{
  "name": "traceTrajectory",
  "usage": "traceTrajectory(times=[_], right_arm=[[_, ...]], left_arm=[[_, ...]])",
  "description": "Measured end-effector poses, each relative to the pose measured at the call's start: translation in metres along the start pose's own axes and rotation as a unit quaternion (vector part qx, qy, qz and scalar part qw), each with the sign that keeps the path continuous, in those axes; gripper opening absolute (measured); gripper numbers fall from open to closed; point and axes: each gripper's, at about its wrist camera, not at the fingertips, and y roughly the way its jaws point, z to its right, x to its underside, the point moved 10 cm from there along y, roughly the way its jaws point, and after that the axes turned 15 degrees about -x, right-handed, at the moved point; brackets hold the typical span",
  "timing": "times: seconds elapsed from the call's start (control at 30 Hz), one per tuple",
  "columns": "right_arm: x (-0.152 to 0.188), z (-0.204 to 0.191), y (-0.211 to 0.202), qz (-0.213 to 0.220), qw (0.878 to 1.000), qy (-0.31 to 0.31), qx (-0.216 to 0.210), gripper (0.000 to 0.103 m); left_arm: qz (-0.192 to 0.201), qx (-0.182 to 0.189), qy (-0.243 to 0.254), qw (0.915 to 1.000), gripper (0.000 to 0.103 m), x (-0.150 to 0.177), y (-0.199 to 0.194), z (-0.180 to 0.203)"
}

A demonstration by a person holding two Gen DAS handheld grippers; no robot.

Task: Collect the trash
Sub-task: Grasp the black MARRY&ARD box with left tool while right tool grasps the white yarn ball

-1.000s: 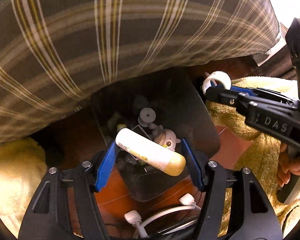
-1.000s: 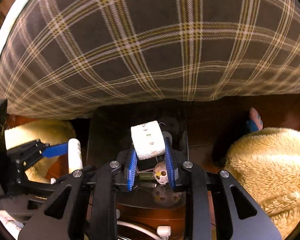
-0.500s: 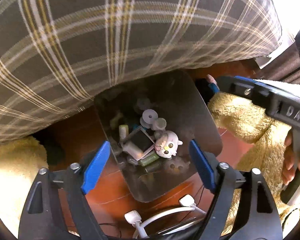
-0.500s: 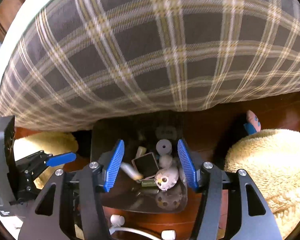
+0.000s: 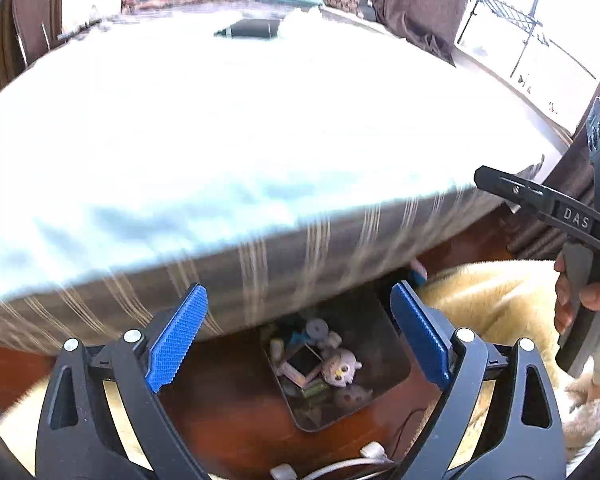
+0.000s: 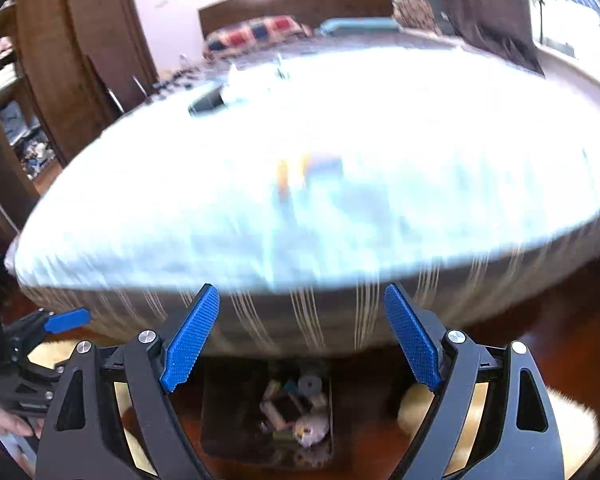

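Observation:
A dark trash bin (image 5: 384,344) stands on the wooden floor against the bed, far below both grippers. Inside lie a small white owl-like figure (image 5: 342,368), a dark square piece and several spools and tubes. My left gripper (image 5: 296,290) hangs high above the bin; its jaws are opening and nothing is between them. My right gripper (image 6: 300,288) is at the same height, its jaws also opening and empty, with the bin (image 6: 220,420) beneath it. The right gripper's black arm (image 5: 572,216) shows at the right of the left wrist view, held by a hand (image 5: 592,304).
A big bed with a white top (image 5: 260,120) and plaid side (image 5: 284,272) fills the space ahead. A dark flat object (image 5: 248,28) lies on it far back. Fluffy yellow rugs (image 5: 496,300) flank the bin. A white cable with plugs (image 5: 372,450) lies on the floor. A wooden wardrobe (image 6: 80,60) stands at left.
The left gripper let go of a white tube and the right let go of a white roll over the bin. Both opened wide, rose and tilted up, so the bed's top shows.

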Motion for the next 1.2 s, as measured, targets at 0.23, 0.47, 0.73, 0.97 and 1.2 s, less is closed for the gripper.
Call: traceTrajectory(times=[0.23, 0.47, 0.73, 0.97, 1.2], right_arm=[[-0.063, -0.012, 0.021, 0.004, 1.000, -0.016, -0.022, 0.086], [-0.128, -0.017, 0.078, 0.013, 0.998, -0.043, -0.049, 0.085], [-0.168, -0.028, 0.151, -0.013, 0.997, -0.055, -0.048, 0.063], [-0.173, -0.021, 0.186, -0.045, 0.997, -0.047, -0.045, 0.034], [-0.189, -0.022, 0.165, -0.029, 0.996, -0.064, -0.053, 0.016]], left_arm=[[0.024, -0.019, 0.001, 0.9995, 0.088, -0.071, -0.009, -0.021], [0.035, -0.028, -0.017, 0.9989, 0.088, -0.135, 0.028, -0.036], [0.045, -0.060, 0.010, 0.9971, 0.088, -0.179, 0.072, -0.043], [0.047, -0.067, 0.006, 0.9966, 0.088, -0.209, 0.094, -0.047], [0.045, -0.072, 0.013, 0.9963, 0.088, -0.239, 0.120, -0.040]])
